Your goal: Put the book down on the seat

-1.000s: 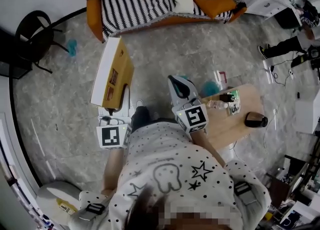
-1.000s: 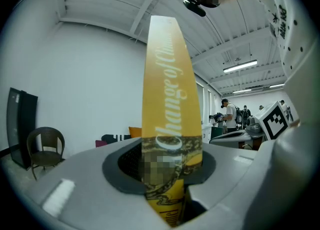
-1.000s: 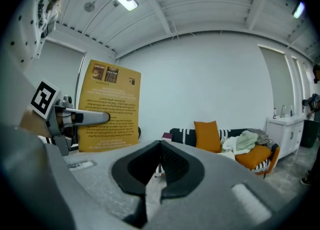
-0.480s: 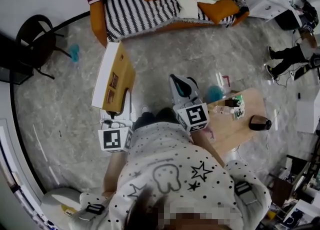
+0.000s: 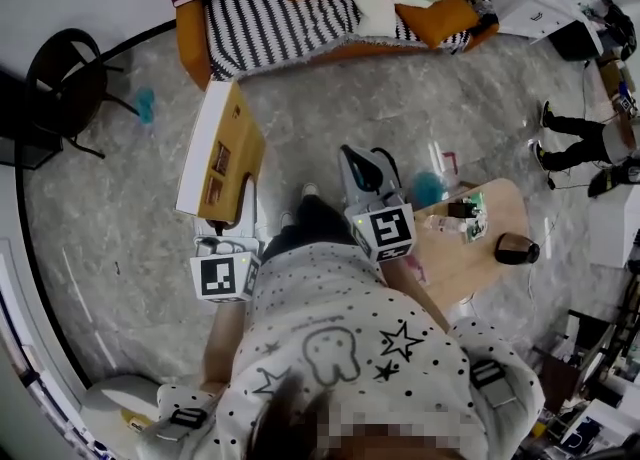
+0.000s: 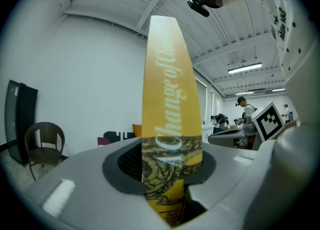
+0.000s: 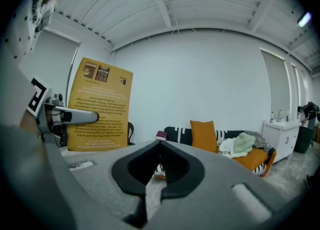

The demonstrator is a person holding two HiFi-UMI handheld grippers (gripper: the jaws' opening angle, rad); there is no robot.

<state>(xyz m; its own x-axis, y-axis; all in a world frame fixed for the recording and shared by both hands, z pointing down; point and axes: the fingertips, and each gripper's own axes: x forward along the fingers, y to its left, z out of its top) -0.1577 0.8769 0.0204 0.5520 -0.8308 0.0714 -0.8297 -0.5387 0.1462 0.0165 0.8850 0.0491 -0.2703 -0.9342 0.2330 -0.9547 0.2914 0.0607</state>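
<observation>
The left hand-held gripper (image 5: 229, 220) points level in front of the person, its jaws clamped on the lower part of the yellow book (image 5: 222, 153). The book stands on end above the jaws, long axis upright, spine (image 6: 171, 99) turned back toward the gripper and its back-cover print upside down. Just to its right, the right hand-held gripper (image 5: 357, 158) tilts slightly down, jaws together and empty. The orange sofa (image 5: 280, 13) lies ahead of both, well apart.

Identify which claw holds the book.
The left claw, clamped on the upright yellow book; the right claw is shut with nothing between its jaws.
</observation>
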